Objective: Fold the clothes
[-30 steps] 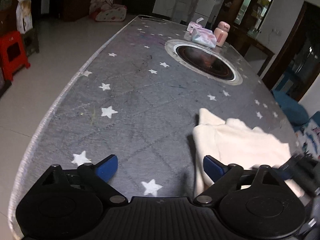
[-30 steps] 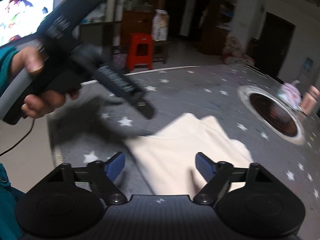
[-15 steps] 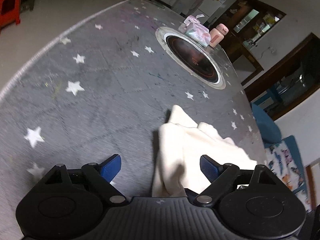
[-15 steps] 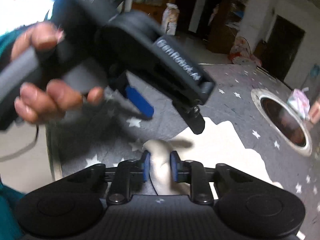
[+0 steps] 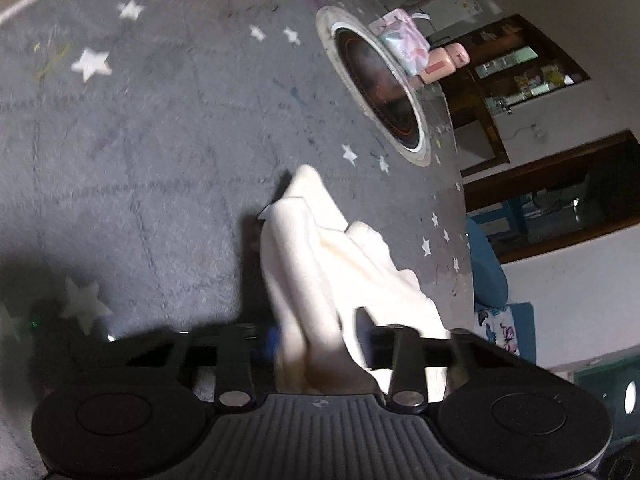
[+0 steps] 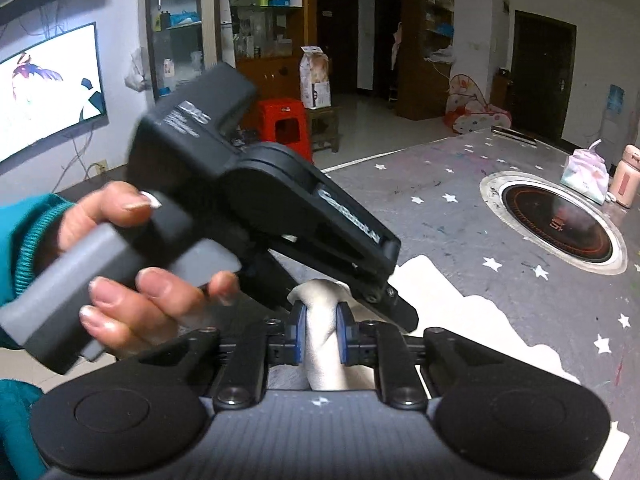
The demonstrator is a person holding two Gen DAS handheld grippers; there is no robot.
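A cream-white garment [image 5: 320, 264] lies bunched on the grey star-patterned table cover [image 5: 140, 152]. My left gripper [image 5: 318, 340] is shut on a thick fold of it at its near edge. In the right wrist view the garment [image 6: 472, 320] spreads to the right over the table. My right gripper [image 6: 320, 326] is shut on a rolled bunch of its edge. The left gripper's black body [image 6: 248, 200], held by a hand, hangs just above and in front of my right gripper, and its tips are hidden behind the cloth.
A round inset hotplate [image 5: 380, 88] sits in the table beyond the garment, also in the right wrist view [image 6: 556, 220]. A tissue pack [image 6: 584, 176] and a pink bottle [image 6: 626, 176] stand behind it. A red stool [image 6: 286, 128] stands on the floor.
My left gripper went from wide open to shut on the garment's near fold. My right gripper closed half a second ago and still holds. The cloth is bunched and lifted at the near edge.
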